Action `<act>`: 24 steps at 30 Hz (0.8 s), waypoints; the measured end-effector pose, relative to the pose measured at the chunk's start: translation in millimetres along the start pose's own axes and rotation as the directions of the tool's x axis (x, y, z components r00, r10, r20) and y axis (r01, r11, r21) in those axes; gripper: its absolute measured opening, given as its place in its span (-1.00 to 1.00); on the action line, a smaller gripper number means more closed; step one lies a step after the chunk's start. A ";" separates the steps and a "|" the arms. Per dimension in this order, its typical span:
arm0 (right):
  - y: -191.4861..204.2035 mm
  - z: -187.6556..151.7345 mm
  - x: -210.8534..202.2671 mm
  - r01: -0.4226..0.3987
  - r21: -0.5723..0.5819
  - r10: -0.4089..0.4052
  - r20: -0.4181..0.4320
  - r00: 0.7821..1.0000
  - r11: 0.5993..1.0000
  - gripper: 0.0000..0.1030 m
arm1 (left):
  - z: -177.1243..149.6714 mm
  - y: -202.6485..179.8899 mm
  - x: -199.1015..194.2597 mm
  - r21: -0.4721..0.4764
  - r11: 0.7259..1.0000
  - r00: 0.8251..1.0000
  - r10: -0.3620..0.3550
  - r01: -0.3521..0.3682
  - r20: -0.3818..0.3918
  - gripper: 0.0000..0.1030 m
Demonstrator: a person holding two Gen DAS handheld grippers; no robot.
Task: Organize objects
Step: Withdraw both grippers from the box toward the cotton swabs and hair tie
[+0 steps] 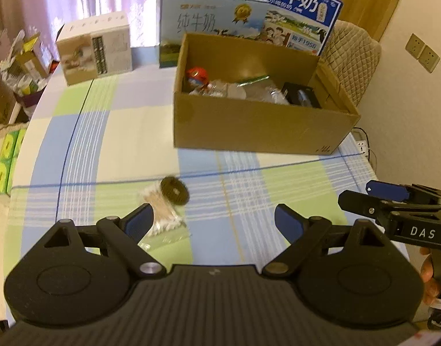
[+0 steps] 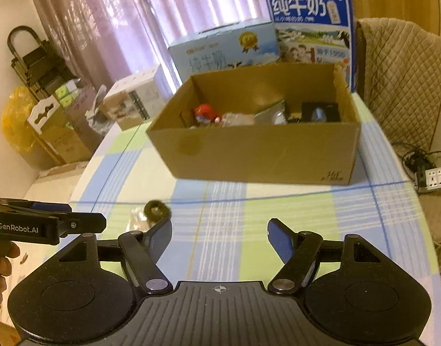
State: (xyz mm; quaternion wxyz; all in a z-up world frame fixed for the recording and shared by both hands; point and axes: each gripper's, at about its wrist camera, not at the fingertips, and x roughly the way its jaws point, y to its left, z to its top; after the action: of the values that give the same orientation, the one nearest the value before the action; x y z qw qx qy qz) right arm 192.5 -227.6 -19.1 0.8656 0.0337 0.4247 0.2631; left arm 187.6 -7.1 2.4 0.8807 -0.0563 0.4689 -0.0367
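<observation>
We see a table with a checked cloth (image 1: 110, 132) in blue, green and cream. A brown cardboard box (image 1: 249, 127) stands on it, at about 12 o'clock from both grippers, with its top open.

Inside the box we see a small red toy (image 1: 198, 77) on the 9 o'clock side, some clear wrappers (image 1: 249, 90) in the middle, and a black thing (image 1: 302, 95) on the 3 o'clock side.

Two things lie on the cloth, well apart from the box on our side of it. One is a clear bag of cotton swabs (image 1: 162, 213). The other is a dark round disc with a hole (image 1: 174, 193). The disc is touching the far end of the bag; we cannot tell if it lies partly on it. In the left wrist view they are at about 11 o'clock, and the bag sits just beside the left finger.

Our left gripper (image 1: 216, 219) has its blue fingers (image 1: 288, 222) wide apart. Nothing is between them, only cloth.

Our right gripper (image 2: 220, 236) also has its fingers spread, a bit less wide, and it holds nothing. In the right wrist view the disc peeks out at 10 o'clock, just past the left finger.

Each gripper shows in the other's view, off to the side, with a hand (image 1: 429, 276) on its handle.

Behind the box, at 12 o'clock, stand two blue milk cartons (image 1: 208, 20). A white box (image 1: 96, 49) sits at 10 o'clock.
</observation>
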 end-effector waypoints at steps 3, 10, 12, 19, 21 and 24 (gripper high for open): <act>6.8 -6.1 7.9 -0.008 -0.006 0.008 -0.027 1.000 1.000 0.37 | -8.2 10.4 1.0 -0.013 1.000 1.000 0.003 -0.003 -0.011 0.80; 16.6 -14.4 27.9 -0.029 -0.012 0.028 -0.081 0.996 1.000 0.37 | -23.5 31.6 5.0 -0.049 0.998 0.999 0.030 -0.032 -0.041 0.86; 18.4 -15.9 33.8 -0.033 -0.014 0.031 -0.095 0.995 0.999 0.37 | -25.8 36.2 7.0 -0.058 0.998 0.999 0.028 -0.031 -0.046 0.86; 21.6 -19.2 49.2 -0.047 -0.019 0.044 -0.135 0.990 0.999 0.37 | -29.2 44.3 15.5 -0.079 0.996 0.998 0.031 -0.035 -0.059 0.87; 21.5 -19.7 52.7 -0.050 -0.017 0.047 -0.146 0.988 0.999 0.37 | -29.2 45.5 18.8 -0.083 0.996 0.997 0.036 -0.041 -0.064 0.88; 20.6 -20.1 57.8 -0.053 -0.015 0.050 -0.159 0.986 0.998 0.37 | -29.6 47.0 25.4 -0.093 0.995 0.997 0.040 -0.047 -0.071 0.89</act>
State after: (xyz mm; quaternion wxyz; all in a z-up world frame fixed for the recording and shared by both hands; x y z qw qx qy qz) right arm 197.6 -185.2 -67.7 0.8223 0.0152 0.4886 0.2914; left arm 177.8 34.6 -41.2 0.8610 -0.0863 0.5012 0.0029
